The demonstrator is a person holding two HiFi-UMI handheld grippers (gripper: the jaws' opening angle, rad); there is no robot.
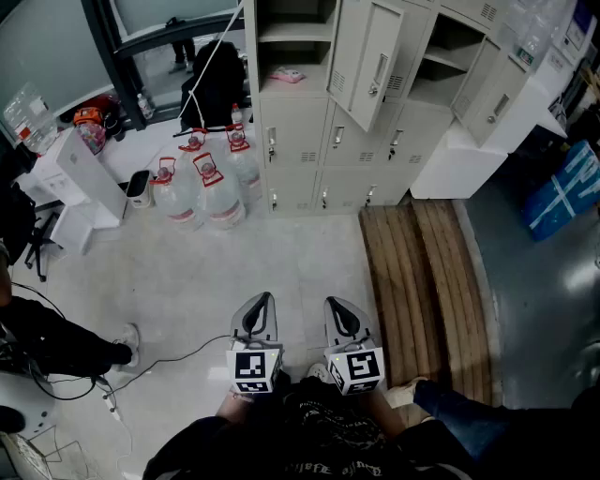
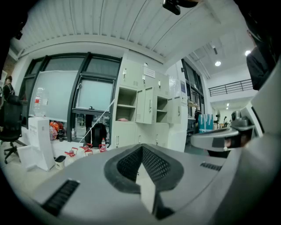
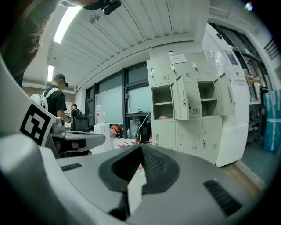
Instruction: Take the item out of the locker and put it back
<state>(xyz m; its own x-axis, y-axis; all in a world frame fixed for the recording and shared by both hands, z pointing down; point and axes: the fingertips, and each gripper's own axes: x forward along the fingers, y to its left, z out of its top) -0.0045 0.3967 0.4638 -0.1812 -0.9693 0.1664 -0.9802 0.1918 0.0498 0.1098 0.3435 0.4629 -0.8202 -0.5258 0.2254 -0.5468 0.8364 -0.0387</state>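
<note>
Wooden planks (image 1: 427, 291) before lockers (image 1: 309, 141), water jugs (image 1: 216, 192) beside, pink item (image 1: 286, 75) shelved

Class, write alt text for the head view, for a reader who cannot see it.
From above, a person holds the left gripper and right gripper side by side, jaws together and empty, facing cream lockers across a pale floor. A pink item lies in one open compartment; water bottles stand left of them.

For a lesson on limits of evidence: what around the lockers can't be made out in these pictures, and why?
Pink item on the open locker shelf: too small in every view to identify.
Paper notice on the upper lockers, right gripper view: print too small.
Top locker row, head view: cut off by the upper edge.
</note>
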